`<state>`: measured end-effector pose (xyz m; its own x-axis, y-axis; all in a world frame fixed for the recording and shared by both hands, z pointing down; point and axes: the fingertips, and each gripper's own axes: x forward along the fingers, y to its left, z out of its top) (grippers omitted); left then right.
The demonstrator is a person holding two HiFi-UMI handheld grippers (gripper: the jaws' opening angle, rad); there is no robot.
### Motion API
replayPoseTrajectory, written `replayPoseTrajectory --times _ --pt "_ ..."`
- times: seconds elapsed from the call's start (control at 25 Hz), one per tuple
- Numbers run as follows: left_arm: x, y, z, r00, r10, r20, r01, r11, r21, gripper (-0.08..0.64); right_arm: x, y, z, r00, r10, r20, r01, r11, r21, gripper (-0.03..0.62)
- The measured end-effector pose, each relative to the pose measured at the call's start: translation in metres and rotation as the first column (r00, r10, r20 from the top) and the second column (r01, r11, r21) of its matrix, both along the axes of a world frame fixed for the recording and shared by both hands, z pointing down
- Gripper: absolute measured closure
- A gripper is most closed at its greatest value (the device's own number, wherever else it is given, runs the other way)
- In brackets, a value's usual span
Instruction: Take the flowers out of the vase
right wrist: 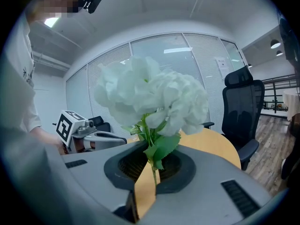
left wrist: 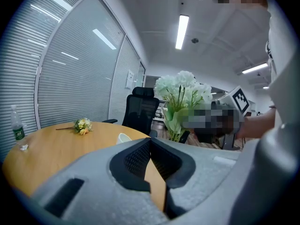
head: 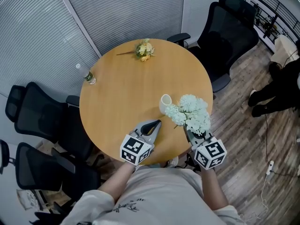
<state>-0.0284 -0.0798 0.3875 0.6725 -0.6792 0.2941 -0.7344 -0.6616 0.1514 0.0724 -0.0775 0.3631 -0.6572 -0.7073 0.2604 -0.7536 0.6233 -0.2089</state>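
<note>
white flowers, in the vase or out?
Out. The right gripper is shut on the white flowers by the stem; the vase stands beside them with no stems in it.

Left gripper point(head: 156, 123) closed, empty; right gripper point(head: 189, 134) clamps flowers point(head: 192, 110).

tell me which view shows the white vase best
The head view: the vase shows whole on the table beside the white flowers. The left gripper view shows only its rim; the right gripper view misses it.

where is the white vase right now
Head view: the white vase sits on the wooden table near the person's edge, just left of the white flowers held by the right gripper, ahead of the left gripper.
</note>
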Motion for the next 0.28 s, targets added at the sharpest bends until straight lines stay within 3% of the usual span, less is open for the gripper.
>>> replayPoseTrajectory --times 0.28 --pt "0.0039 -0.0009 -0.0023 1.000 0.010 0.002 -0.010 1.000 -0.002 0.549 -0.0006 -0.0023 -0.0017 1.000 -0.009 -0.006 0.009 1.000 0.002 0.549"
